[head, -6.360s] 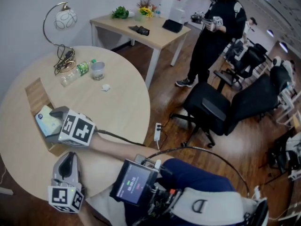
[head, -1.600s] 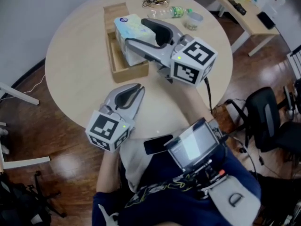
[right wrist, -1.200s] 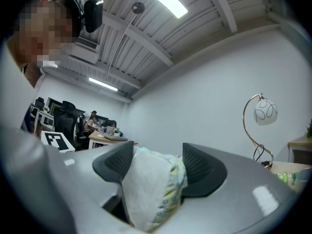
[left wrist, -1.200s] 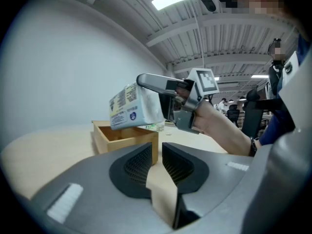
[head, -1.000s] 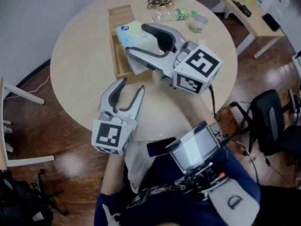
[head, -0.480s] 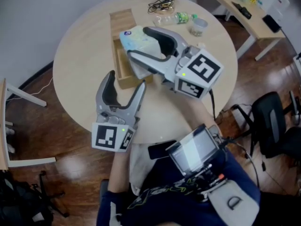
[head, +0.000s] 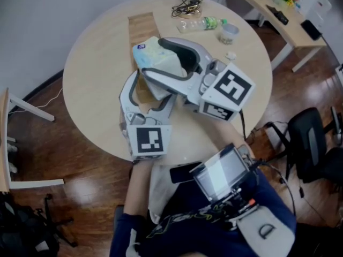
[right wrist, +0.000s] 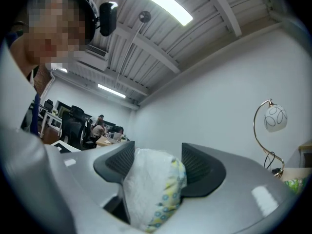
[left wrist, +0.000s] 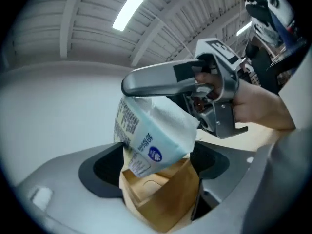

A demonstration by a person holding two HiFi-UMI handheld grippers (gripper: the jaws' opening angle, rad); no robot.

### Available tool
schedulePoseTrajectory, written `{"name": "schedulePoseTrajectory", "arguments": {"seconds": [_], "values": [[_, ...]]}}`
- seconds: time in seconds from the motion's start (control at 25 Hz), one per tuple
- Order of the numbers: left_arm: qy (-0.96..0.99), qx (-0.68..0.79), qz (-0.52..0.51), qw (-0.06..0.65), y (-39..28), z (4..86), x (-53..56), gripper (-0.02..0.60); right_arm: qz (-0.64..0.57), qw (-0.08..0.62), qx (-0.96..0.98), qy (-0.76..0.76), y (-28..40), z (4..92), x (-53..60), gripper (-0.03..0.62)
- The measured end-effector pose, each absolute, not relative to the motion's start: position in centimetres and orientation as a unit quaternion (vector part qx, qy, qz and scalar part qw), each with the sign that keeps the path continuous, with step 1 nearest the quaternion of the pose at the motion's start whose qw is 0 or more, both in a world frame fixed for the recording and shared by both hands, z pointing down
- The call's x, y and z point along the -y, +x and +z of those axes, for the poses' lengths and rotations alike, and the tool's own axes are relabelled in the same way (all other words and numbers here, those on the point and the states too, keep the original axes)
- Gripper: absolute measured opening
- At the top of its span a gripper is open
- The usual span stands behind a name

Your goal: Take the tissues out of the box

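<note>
A: "The tissue pack is wrapped in glossy, crinkled plastic film."
B: "The box is matt, bare wood. The desk looks like smooth, pale wood."

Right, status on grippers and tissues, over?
Right gripper shut on pale-blue plastic tissue pack, tilted over light wooden box. Left gripper jaws just opening, box between them, not pressed. Pack's lower corner in box mouth.

Left gripper, right gripper grey, black pads, marker cubes; navy trousers.
</note>
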State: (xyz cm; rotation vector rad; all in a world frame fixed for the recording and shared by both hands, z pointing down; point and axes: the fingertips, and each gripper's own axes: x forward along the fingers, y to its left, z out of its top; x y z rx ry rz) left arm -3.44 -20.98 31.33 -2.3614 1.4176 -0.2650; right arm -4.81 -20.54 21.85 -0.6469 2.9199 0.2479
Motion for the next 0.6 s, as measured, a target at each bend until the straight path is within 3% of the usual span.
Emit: {"name": "schedulePoseTrajectory", "arguments": {"seconds": [0.24,0.6], "values": [[-0.803,-0.524,-0.127,0.255,-4.6,29.3,20.7,0.382,0.131,0.094,-0.966,-0.203,-5.3,20.1,18.2,0.287],[-0.784,-0.527,-0.133,0.300,-4.8,27.6,20.2,0.376,0.160,0.124,-0.960,-0.193,-4.8,18.8,17.0,0.287]]}}
